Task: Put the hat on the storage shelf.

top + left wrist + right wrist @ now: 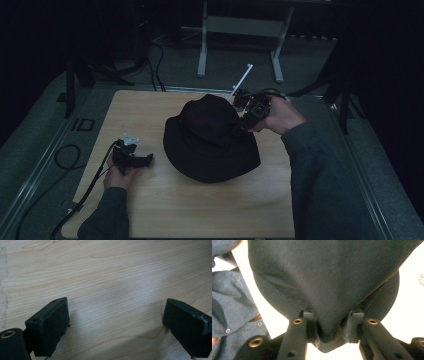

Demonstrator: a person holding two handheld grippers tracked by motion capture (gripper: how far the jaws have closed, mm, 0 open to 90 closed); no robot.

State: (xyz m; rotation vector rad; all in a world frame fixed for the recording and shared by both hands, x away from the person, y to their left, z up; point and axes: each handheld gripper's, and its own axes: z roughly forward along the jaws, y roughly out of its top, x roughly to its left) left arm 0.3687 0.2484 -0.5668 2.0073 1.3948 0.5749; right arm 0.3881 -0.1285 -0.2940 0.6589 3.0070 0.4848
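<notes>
A: From the high view, where's the black hat?

B: Mid-table, brim down, crown up, its longer axis running from near right to far left. The right tool comes in from the far right edge of the brim, wrist bent inward; the left tool lies low on the wood, well apart (dim room, cables on the floor).

A: Left gripper view?

B: Jaws spread wide over bare pale wood, nothing between them.

A: Right gripper view?

B: A bunch of hat fabric is pinched between the pads.
</notes>
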